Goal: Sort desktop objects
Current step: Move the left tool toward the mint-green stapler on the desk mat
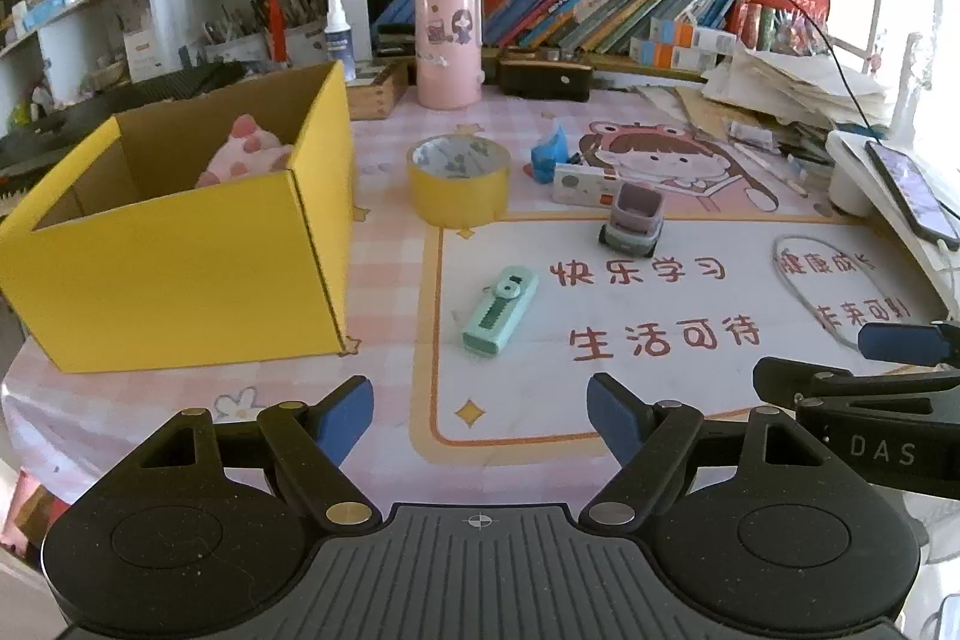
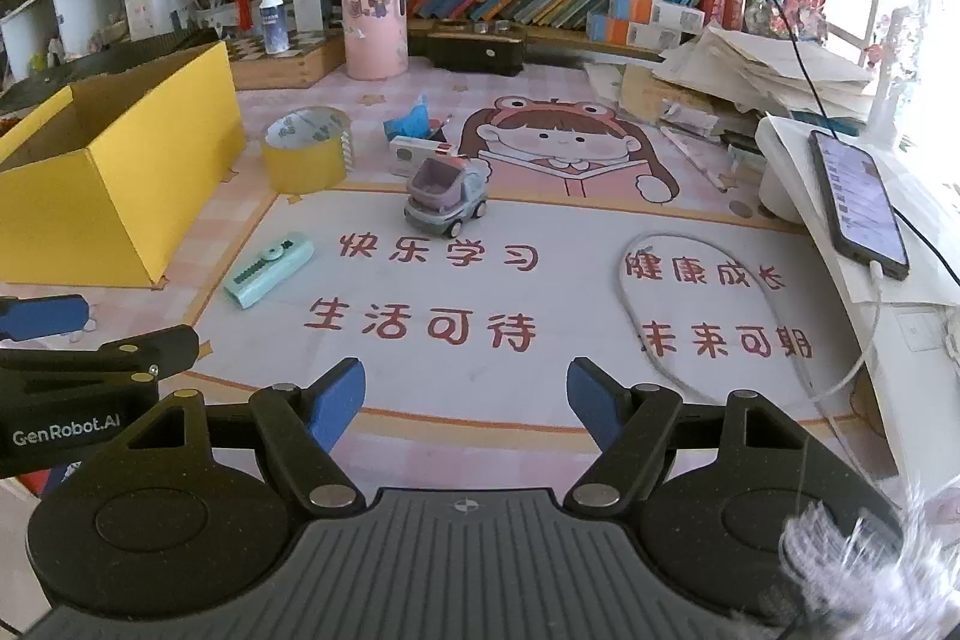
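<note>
A yellow cardboard box (image 1: 180,244) (image 2: 114,160) stands open at the left with a pink plush toy (image 1: 246,154) inside. On the desk mat lie a mint green correction tape (image 1: 501,310) (image 2: 269,269), a yellow tape roll (image 1: 459,179) (image 2: 306,148), a small toy truck (image 1: 633,219) (image 2: 445,199), a blue wrapper (image 1: 549,154) (image 2: 411,118) and a white eraser box (image 1: 585,184) (image 2: 414,155). My left gripper (image 1: 480,421) hovers open, nearer than the correction tape, nothing between its fingers. My right gripper (image 2: 465,403) is open and empty too, over the mat's printed red writing.
A pink cylinder holder (image 1: 449,46) (image 2: 373,19) and a dark case (image 1: 545,79) stand at the back under shelves of books. A paper stack (image 1: 792,88), a phone (image 2: 858,202) on a white stand and a white cable loop (image 2: 648,316) fill the right side.
</note>
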Demonstrator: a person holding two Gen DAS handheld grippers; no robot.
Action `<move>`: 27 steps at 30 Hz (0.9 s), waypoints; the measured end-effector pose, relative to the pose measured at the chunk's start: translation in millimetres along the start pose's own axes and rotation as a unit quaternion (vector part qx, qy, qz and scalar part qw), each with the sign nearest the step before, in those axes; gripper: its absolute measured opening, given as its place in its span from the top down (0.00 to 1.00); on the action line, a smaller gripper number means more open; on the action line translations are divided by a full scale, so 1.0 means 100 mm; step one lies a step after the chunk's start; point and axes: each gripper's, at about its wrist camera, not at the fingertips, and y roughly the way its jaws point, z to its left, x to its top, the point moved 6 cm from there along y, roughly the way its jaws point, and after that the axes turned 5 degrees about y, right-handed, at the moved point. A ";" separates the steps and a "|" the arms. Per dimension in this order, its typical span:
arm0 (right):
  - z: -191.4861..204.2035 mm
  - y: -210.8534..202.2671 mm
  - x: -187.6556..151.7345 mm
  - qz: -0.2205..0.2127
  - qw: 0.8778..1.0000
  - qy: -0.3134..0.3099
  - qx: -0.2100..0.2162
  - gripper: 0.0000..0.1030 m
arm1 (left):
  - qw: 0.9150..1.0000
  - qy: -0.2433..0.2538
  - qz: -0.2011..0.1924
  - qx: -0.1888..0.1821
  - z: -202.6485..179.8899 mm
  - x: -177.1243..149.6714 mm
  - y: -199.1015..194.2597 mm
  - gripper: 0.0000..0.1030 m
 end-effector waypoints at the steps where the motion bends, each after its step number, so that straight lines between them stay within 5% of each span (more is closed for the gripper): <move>1: -0.01 0.02 0.01 0.002 1.000 -0.001 0.001 0.30 | 1.000 -0.001 0.002 -0.001 -0.01 0.01 0.02 0.22; 27: -0.34 0.65 0.45 0.018 0.997 -0.034 0.065 0.32 | 0.997 -0.054 0.033 0.052 -0.15 0.32 0.68 0.45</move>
